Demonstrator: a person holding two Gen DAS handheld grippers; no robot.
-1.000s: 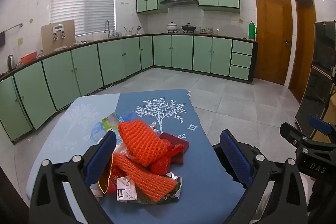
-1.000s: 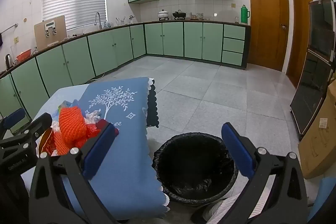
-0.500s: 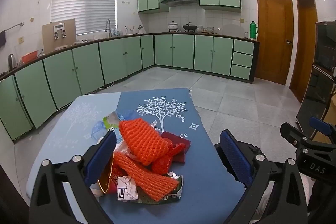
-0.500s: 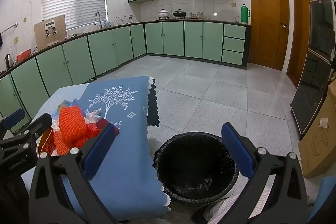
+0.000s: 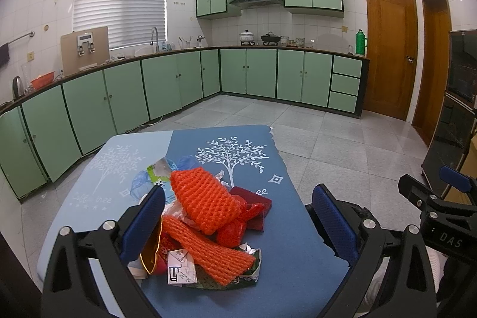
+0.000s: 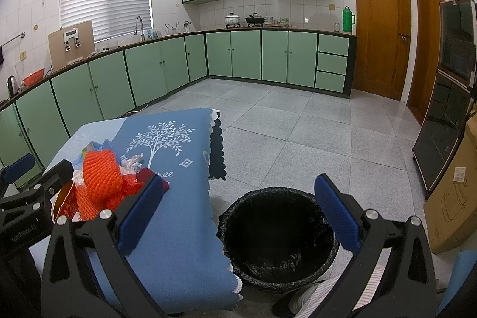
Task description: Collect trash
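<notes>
Counts: two orange foam nets, the upper net (image 5: 205,203) lying over the lower net (image 5: 208,252); one dark red packet (image 5: 256,203); one white printed paper scrap (image 5: 180,270); one gold-lined red wrapper (image 5: 153,255); one green-and-white packet (image 5: 159,172); some clear and bluish plastic film, pieces too crumpled to count. All of it sits in a single trash pile on the blue tablecloth (image 5: 286,273). One bin (image 6: 277,234), black-lined, stands on the floor just beside the table's edge. Left gripper (image 5: 238,222): jaws wide apart, nothing between the pads, held low over the near edge of the cloth and pointing forward across the table. The pile lies between its jaws, crowded toward the left finger (image 5: 143,224); the wrapper and paper scrap sit just beside that finger, and whether they touch it cannot be told. The right finger (image 5: 335,221) is clear of the trash, over bare cloth at the table's edge. Right gripper (image 6: 238,213): jaws also wide apart and empty, held above the floor beside the table, tilted slightly downward. The bin lies between its jaws, nearer the right finger; its left finger overlaps the cloth, with the pile outside it to the left.
</notes>
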